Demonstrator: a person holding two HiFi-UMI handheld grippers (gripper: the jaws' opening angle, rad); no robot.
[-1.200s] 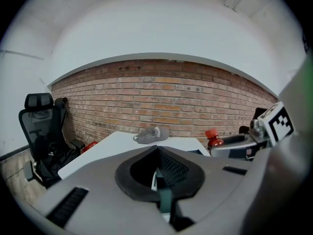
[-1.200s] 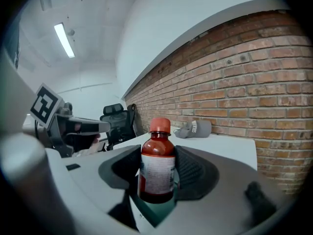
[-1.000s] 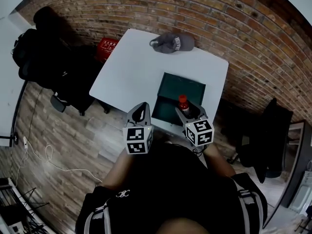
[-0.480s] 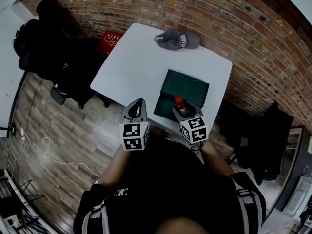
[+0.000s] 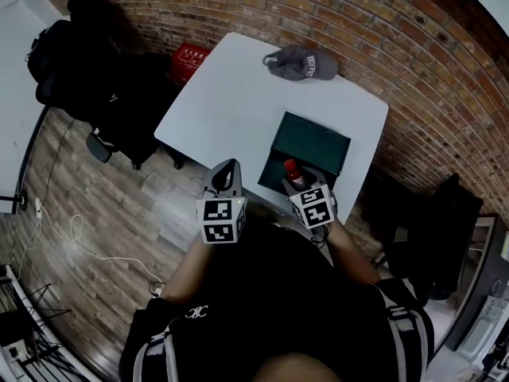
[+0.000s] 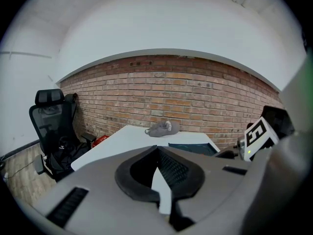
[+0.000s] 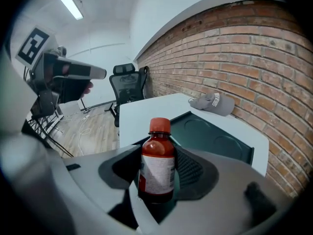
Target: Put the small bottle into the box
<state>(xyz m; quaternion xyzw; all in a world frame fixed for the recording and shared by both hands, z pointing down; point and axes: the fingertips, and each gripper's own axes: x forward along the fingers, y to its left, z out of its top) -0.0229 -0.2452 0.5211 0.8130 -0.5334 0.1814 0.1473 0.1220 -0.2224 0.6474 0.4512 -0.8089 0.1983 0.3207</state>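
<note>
A small brown bottle point(image 7: 157, 160) with a red cap and a white label stands upright between the jaws of my right gripper point(image 7: 157, 177), which is shut on it. In the head view the small bottle point(image 5: 293, 170) hangs at the near edge of the dark green box point(image 5: 312, 143), with the right gripper point(image 5: 305, 183) just behind it. The box point(image 7: 215, 140) is open and shows nothing inside. My left gripper point(image 5: 228, 175) is held off the table's near edge, left of the box. Its jaws point(image 6: 161, 173) are shut with nothing between them.
The white table point(image 5: 231, 102) stands against a brick wall. A grey cap point(image 5: 302, 62) lies at its far edge, beyond the box. A black office chair point(image 5: 95, 94) and a red crate point(image 5: 189, 56) stand on the floor to the left.
The right gripper with the bottle has drawn slightly nearer to me in the view, the bottle staying over the box's near edge. The left gripper has barely moved.
</note>
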